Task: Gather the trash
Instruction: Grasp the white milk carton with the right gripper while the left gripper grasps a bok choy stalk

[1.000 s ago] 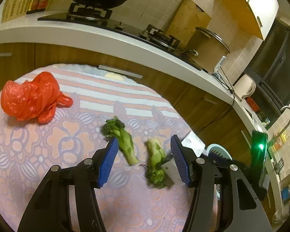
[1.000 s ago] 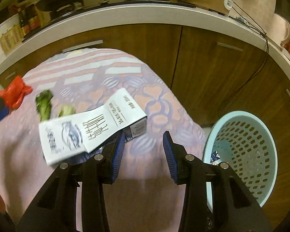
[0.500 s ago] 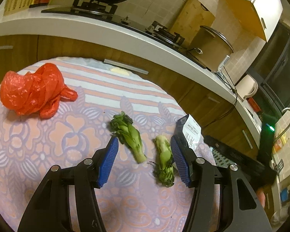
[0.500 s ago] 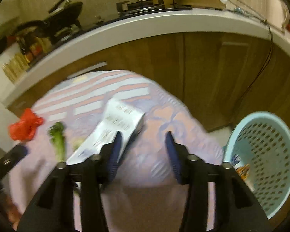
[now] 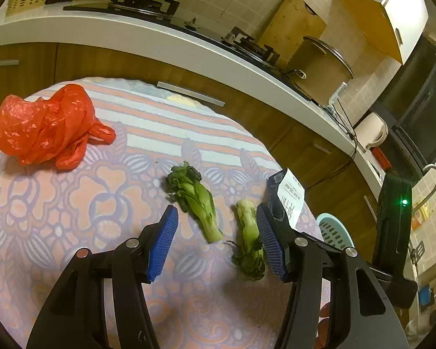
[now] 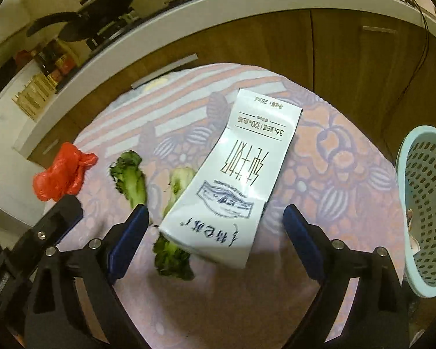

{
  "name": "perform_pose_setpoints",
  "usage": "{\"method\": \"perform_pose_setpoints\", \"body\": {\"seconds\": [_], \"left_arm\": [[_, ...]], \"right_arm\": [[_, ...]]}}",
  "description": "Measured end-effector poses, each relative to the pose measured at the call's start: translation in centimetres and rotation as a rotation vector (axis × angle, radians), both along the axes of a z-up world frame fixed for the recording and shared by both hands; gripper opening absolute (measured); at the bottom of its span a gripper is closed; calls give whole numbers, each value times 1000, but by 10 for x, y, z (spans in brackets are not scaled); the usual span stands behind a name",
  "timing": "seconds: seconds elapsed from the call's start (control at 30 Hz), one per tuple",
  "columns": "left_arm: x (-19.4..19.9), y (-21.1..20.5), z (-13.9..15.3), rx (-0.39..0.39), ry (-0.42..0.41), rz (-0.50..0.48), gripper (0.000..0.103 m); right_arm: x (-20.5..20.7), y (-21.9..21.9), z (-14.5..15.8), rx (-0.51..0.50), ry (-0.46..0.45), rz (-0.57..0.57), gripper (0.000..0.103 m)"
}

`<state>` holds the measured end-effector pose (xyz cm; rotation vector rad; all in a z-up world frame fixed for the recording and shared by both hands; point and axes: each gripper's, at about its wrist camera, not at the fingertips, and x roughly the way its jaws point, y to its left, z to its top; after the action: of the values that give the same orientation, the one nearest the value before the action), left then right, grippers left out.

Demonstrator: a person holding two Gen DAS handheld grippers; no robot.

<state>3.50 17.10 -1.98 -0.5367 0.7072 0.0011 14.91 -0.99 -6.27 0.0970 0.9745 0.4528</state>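
A white milk carton (image 6: 235,174) lies on the patterned tablecloth (image 6: 334,157), between the wide-open fingers of my right gripper (image 6: 215,224); it also shows in the left wrist view (image 5: 289,197). Two green vegetable scraps (image 5: 197,197) (image 5: 248,238) lie beside it, also in the right wrist view (image 6: 129,174) (image 6: 171,250). My left gripper (image 5: 216,240) is open and empty, low over the scraps. A crumpled red plastic bag (image 5: 46,122) lies at the table's far left, also in the right wrist view (image 6: 61,174).
A light blue perforated basket (image 6: 424,203) stands on the floor right of the table, with some trash inside. A kitchen counter (image 5: 160,37) with stove, wok and pot runs behind the table. Wooden cabinet doors (image 6: 348,67) are below it.
My right gripper has opened wide and swung left, so the carton now lies centred between its fingers. My left gripper has shifted slightly over the vegetable scraps.
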Motion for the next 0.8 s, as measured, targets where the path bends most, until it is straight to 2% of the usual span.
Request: {"method": "perform_pose_setpoints", "body": {"seconds": [0.07, 0.17, 0.23, 0.33, 0.47, 0.63, 0.7, 0.77, 0.8], "left_arm": [[2, -1, -1, 2, 5, -5, 55], [7, -4, -5, -1, 28, -23, 55], [11, -9, -9, 14, 50, -36, 55], [18, -17, -13, 45, 83, -46, 55], [31, -19, -19, 72, 117, -22, 53], [49, -26, -31, 142, 162, 1, 53], [54, -29, -32, 178, 157, 16, 53], [58, -35, -33, 225, 159, 22, 53], [60, -38, -33, 247, 160, 23, 52]], "right_arm": [[-3, 0, 0, -36, -17, 30, 61], [-8, -7, 1, -103, -43, 55, 54], [-10, -15, 2, -160, -60, 60, 52], [-12, -26, 0, -227, -66, 102, 52], [-11, -44, -2, -301, -101, 74, 52], [-7, -63, -4, -231, -74, 90, 52], [-8, -68, -4, -219, -75, 91, 54], [-6, -66, -4, -204, -72, 79, 70], [-6, -67, -3, -190, -73, 70, 73]]}}
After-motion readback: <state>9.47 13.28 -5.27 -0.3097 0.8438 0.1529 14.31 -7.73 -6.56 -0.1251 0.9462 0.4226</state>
